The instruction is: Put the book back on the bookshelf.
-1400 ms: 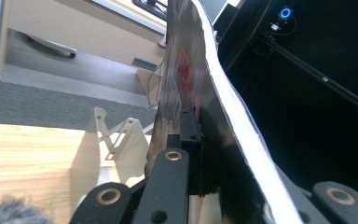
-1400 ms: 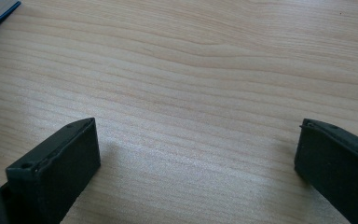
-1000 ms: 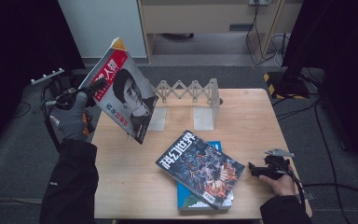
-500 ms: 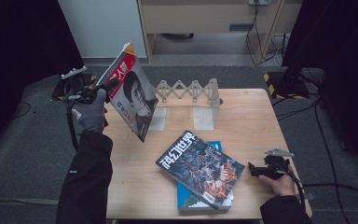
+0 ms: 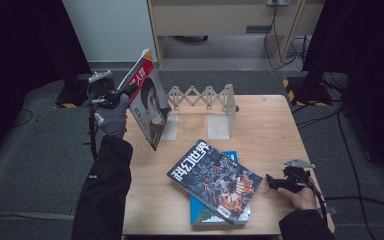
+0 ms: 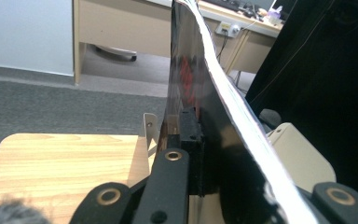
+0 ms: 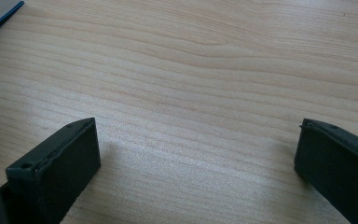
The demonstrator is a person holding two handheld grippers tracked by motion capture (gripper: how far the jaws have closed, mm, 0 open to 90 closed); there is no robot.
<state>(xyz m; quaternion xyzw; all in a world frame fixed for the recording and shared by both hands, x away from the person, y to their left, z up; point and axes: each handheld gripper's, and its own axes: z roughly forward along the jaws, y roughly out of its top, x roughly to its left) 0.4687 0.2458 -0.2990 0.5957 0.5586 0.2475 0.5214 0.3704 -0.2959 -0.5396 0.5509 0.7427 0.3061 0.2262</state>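
My left gripper [image 5: 129,90] is shut on a magazine [image 5: 147,97] with a red-and-white cover and a portrait, held upright and tilted over the table's far left corner, next to the white expanding rack [image 5: 202,97]. In the left gripper view the magazine [image 6: 200,93] stands edge-on between the jaws. A dark illustrated magazine [image 5: 215,179] lies on a blue book [image 5: 200,210] at the table's front middle. My right gripper [image 5: 270,181] rests on the table at the front right, open, with bare wood between its fingers [image 7: 56,168].
The wooden table [image 5: 265,125] has free room on its right half behind my right gripper. The rack's white plates [image 5: 219,125] stand at the back middle. A desk [image 5: 220,15] and black curtains lie beyond the table.
My left hand has carried the magazine rightward and down toward the rack, turning it more edge-on. The right gripper and the stacked books have stayed in place.
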